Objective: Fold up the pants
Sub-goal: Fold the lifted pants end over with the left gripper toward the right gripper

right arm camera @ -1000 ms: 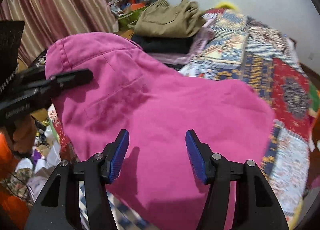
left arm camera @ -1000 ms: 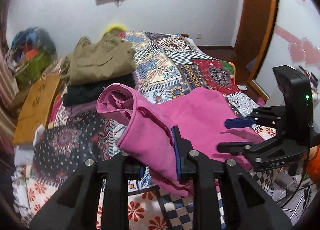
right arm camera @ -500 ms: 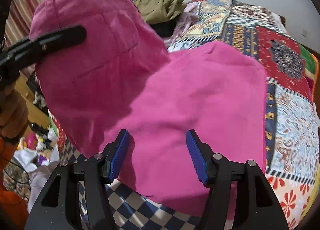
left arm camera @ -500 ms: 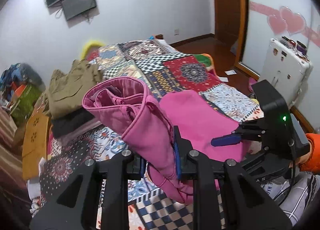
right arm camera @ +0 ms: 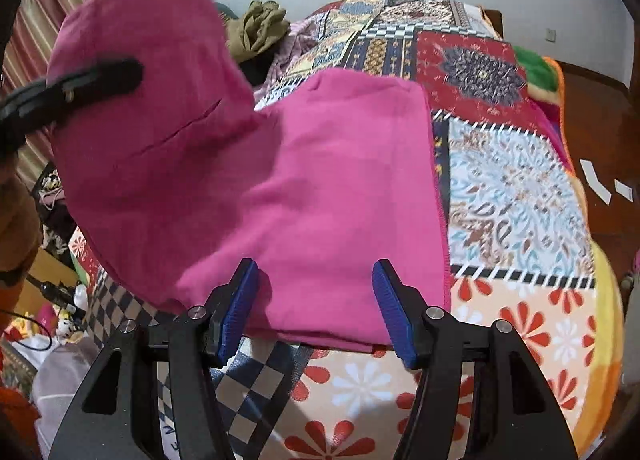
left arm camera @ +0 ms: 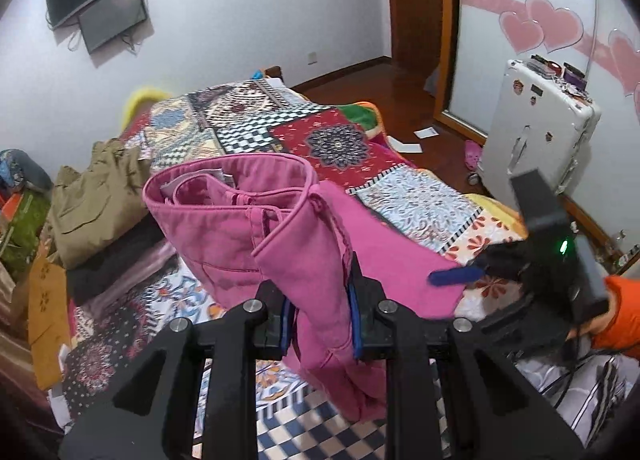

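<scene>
While the left claw (left arm camera: 320, 320) pinches them, pink pants (left arm camera: 248, 220) hang raised.

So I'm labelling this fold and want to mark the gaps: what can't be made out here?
- Left wrist view: the left gripper fingers' contact pads, buried in the pink pants.
- Right wrist view: the raised waist end is motion-blurred; the bed quilt beneath the pants is covered.
- Left wrist view: the right gripper is blurred and its second finger is not visible.
</scene>
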Action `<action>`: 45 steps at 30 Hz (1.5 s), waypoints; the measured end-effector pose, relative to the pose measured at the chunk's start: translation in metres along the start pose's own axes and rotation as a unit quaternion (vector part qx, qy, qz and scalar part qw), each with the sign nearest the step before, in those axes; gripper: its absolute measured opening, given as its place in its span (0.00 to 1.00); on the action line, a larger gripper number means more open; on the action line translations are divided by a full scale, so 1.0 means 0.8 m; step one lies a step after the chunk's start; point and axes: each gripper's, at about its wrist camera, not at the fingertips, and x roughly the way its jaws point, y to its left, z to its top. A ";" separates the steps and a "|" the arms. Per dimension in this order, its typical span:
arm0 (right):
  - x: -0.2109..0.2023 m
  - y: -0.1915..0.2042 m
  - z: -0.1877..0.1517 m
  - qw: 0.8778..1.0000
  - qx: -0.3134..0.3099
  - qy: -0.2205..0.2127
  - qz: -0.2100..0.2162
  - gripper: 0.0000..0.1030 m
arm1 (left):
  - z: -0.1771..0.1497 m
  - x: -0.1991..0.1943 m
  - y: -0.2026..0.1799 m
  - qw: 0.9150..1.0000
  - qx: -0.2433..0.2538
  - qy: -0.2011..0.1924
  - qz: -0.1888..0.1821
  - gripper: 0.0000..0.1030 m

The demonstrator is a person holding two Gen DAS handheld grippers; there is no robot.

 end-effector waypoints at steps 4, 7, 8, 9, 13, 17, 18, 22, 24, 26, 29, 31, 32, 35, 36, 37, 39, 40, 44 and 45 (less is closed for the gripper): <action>0.001 -0.008 -0.004 1.000 0.018 -0.006 0.017 0.56 | 0.013 0.014 -0.010 1.000 -0.005 0.004 -0.019 0.21; -0.001 -0.010 -0.007 1.000 0.021 -0.009 0.021 0.56 | 0.023 0.028 -0.020 0.999 -0.008 0.010 -0.039 0.21; -0.001 -0.009 -0.007 1.000 0.021 -0.011 0.020 0.56 | 0.025 0.031 -0.022 0.999 -0.008 0.012 -0.043 0.21; -0.001 -0.009 -0.008 0.999 0.021 -0.012 0.021 0.56 | 0.028 0.037 -0.027 0.999 -0.006 0.015 -0.048 0.21; -0.002 -0.010 -0.011 0.999 0.030 -0.016 0.025 0.56 | 0.033 0.055 -0.041 0.997 0.001 0.030 -0.066 0.21; -0.003 -0.009 -0.015 0.999 0.034 -0.020 0.026 0.56 | 0.036 0.074 -0.050 0.996 -0.003 0.043 -0.083 0.21; -0.004 -0.009 -0.015 0.999 0.035 -0.020 0.026 0.56 | 0.037 0.077 -0.051 0.995 -0.004 0.047 -0.088 0.21; -0.017 -0.013 -0.015 0.999 0.039 -0.028 0.020 0.56 | 0.041 0.086 -0.061 0.994 0.006 0.053 -0.095 0.21; -0.029 -0.019 -0.015 0.998 0.048 -0.036 0.015 0.56 | 0.041 0.089 -0.067 0.993 0.012 0.057 -0.102 0.21; -0.035 -0.025 -0.015 0.998 0.054 -0.038 0.013 0.56 | 0.041 0.092 -0.072 0.992 0.018 0.058 -0.107 0.21; -0.025 -0.027 -0.022 0.998 0.056 -0.021 0.010 0.56 | 0.043 0.095 -0.080 0.991 0.024 0.057 -0.118 0.21; -0.017 -0.023 -0.025 0.999 0.050 -0.019 0.004 0.56 | 0.046 0.096 -0.084 0.990 0.029 0.056 -0.126 0.21; -0.015 -0.023 -0.026 0.999 0.049 -0.023 0.004 0.57 | 0.047 0.096 -0.088 0.990 0.036 0.054 -0.129 0.21; -0.013 -0.030 -0.025 0.997 0.065 -0.025 0.020 0.57 | 0.049 0.102 -0.093 0.987 0.044 0.061 -0.144 0.21; -0.012 -0.031 -0.026 0.997 0.066 -0.026 0.022 0.57 | 0.049 0.105 -0.094 0.986 0.043 0.064 -0.149 0.21; -0.011 -0.030 -0.026 0.997 0.067 -0.027 0.022 0.57 | 0.050 0.108 -0.093 0.985 0.039 0.068 -0.154 0.21; -0.013 -0.030 -0.027 0.997 0.068 -0.032 0.022 0.57 | 0.050 0.119 -0.092 0.983 0.031 0.082 -0.162 0.21; -0.015 -0.031 -0.027 0.997 0.070 -0.035 0.023 0.57 | 0.049 0.121 -0.092 0.982 0.029 0.085 -0.164 0.22; -0.033 -0.041 -0.028 0.995 0.084 -0.043 0.027 0.57 | 0.042 0.125 -0.099 0.981 0.039 0.089 -0.167 0.22; -0.039 -0.044 -0.028 0.995 0.083 -0.046 0.019 0.57 | 0.040 0.125 -0.100 0.981 0.043 0.091 -0.168 0.22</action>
